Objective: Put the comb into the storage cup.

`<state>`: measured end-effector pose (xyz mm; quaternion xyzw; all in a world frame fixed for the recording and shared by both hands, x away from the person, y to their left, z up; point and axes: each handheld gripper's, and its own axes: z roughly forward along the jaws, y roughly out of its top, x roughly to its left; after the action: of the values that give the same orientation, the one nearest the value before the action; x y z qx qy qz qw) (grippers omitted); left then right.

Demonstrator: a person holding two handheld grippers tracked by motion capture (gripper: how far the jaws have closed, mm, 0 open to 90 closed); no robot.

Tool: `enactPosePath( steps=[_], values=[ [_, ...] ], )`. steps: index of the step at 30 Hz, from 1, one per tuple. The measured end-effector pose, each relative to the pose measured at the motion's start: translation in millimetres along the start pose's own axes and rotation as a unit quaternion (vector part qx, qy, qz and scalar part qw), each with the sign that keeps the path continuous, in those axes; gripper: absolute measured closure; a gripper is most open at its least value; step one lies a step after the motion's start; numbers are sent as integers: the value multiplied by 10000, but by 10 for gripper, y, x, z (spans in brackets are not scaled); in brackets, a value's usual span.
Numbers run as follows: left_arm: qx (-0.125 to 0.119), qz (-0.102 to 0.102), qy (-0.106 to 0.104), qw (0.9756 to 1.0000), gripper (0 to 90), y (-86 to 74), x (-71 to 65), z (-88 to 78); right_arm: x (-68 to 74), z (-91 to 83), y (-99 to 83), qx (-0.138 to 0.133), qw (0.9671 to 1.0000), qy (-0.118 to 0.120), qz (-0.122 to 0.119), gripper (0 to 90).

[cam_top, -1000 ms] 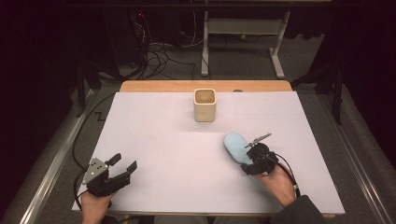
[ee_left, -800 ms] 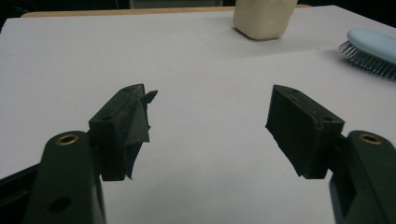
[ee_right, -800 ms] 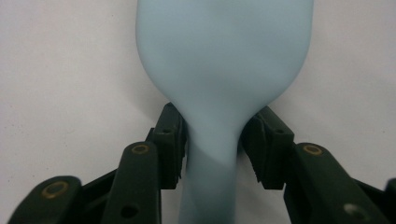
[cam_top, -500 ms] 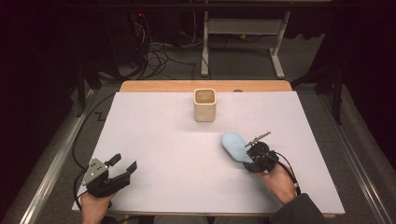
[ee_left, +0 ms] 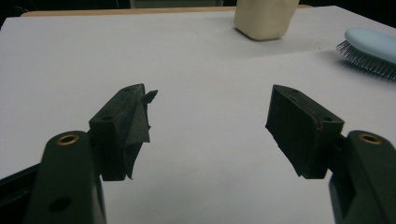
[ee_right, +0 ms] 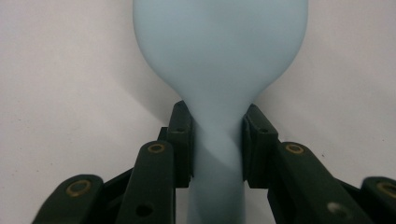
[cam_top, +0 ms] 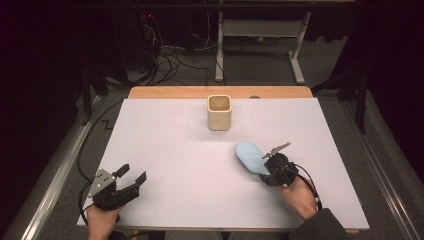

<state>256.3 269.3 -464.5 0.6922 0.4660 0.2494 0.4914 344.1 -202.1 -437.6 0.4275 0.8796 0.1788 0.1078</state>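
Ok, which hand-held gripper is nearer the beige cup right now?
Right. The right hand-held gripper, clamped on the blue hairbrush, sits just in front of the beige cup; the left hand-held gripper waits open near the table's front-left corner.

Right gripper [ee_right: 217, 144]: two black jaws rise from the bottom edge; they have just been closing and now press on both sides of the brush's neck.
Pale blue plastic hairbrush [ee_right: 219, 51]: smooth back faces up, its broad oval head beyond the jaws, its narrow handle running down between them.
White table [ee_right: 65, 70]: bare surface on both sides.
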Motion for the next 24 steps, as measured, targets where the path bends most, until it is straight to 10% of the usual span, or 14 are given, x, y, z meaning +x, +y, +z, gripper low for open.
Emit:
enactPosePath(
  steps=[24],
  values=[
    [41, 88, -93, 9999, 303, 31, -67, 62, 79, -382, -124, -1159, 9926, 363, -84, 704]
  ],
)
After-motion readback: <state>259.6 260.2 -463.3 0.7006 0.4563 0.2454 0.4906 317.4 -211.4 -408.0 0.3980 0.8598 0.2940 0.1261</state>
